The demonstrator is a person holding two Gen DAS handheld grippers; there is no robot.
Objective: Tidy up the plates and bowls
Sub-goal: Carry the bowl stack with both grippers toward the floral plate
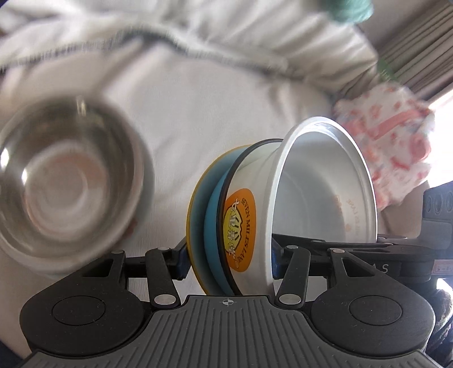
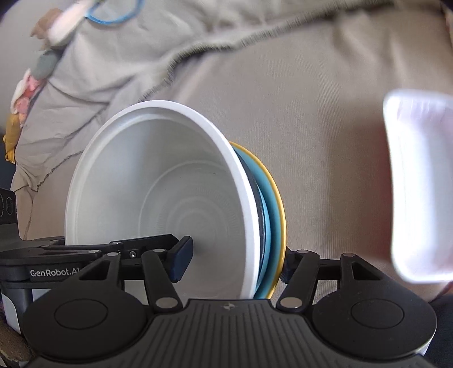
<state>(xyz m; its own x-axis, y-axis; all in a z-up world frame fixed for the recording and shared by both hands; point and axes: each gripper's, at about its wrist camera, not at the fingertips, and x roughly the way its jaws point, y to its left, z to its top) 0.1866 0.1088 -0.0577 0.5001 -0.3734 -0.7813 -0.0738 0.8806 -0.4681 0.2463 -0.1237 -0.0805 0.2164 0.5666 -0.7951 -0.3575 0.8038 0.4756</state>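
Observation:
A nested stack is held between both grippers above a pale cloth: a white bowl (image 1: pixel 311 184) (image 2: pixel 158 184) with an orange label, inside a blue bowl (image 1: pixel 212 226) (image 2: pixel 267 203), on a yellow-rimmed plate (image 1: pixel 195 203) (image 2: pixel 279 198). In both views the stack lies on its side. My left gripper (image 1: pixel 228 254) is shut on its wall, one finger inside the white bowl and one behind the plate. My right gripper (image 2: pixel 234 263) clamps the opposite side the same way. A blurred steel bowl (image 1: pixel 65 184) lies to the left on the cloth. A white rectangular dish (image 2: pixel 419 186) is at the right.
Rumpled pale cloth (image 1: pixel 198 99) covers the whole surface, with a stitched seam across the back. A pink-patterned fabric bundle (image 1: pixel 390 147) lies behind the stack near a curtain (image 1: pixel 419 42). Small soft toys (image 2: pixel 25 93) and a blue ring (image 2: pixel 113 14) lie far left.

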